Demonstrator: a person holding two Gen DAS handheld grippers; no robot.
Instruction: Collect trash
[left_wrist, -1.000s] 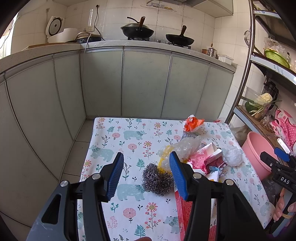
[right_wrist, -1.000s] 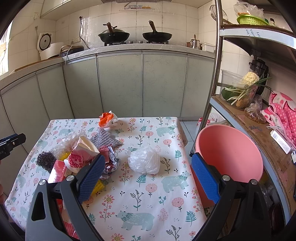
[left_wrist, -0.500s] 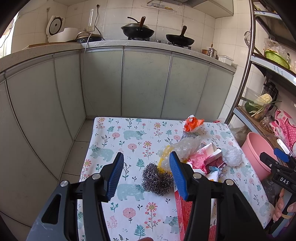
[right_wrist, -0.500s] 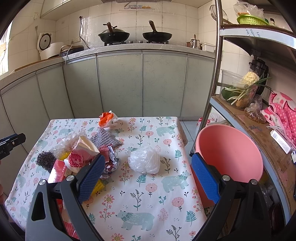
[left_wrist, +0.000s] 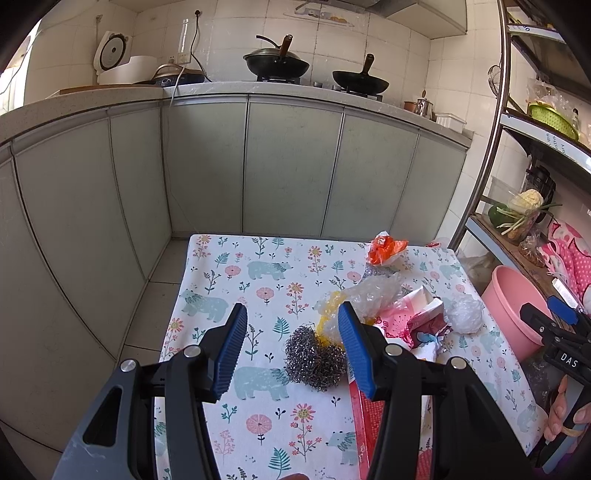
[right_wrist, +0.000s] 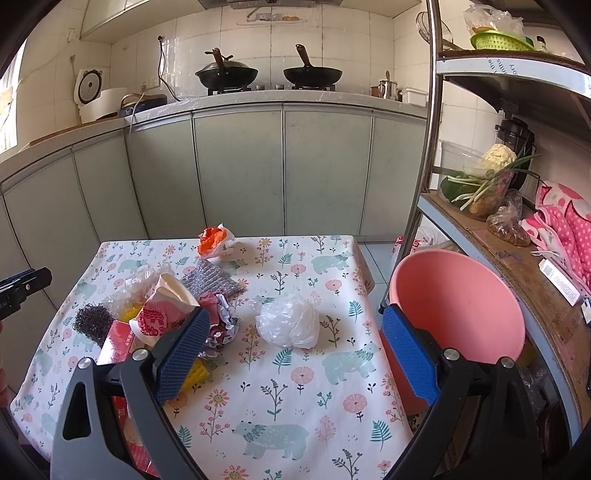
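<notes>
Trash lies on a table with a floral cloth (right_wrist: 288, 387). A steel-wool scourer (left_wrist: 316, 363) lies just ahead of my open, empty left gripper (left_wrist: 291, 349); it also shows in the right wrist view (right_wrist: 92, 319). Beside it are a clear crumpled bag (left_wrist: 369, 295), a red-and-white paper cup (right_wrist: 164, 314), crumpled wrappers (right_wrist: 219, 323), a silver mesh pad (right_wrist: 212, 282) and an orange wrapper (right_wrist: 212, 238). A white plastic bag ball (right_wrist: 290, 325) lies ahead of my open, empty right gripper (right_wrist: 295, 349). A pink bucket (right_wrist: 458, 306) stands right of the table.
A red flat packet (left_wrist: 369, 413) lies near the table's front edge. A metal shelf rack (right_wrist: 428, 147) with vegetables stands right, behind the bucket. Grey kitchen cabinets (right_wrist: 280, 170) with woks on top stand beyond the table.
</notes>
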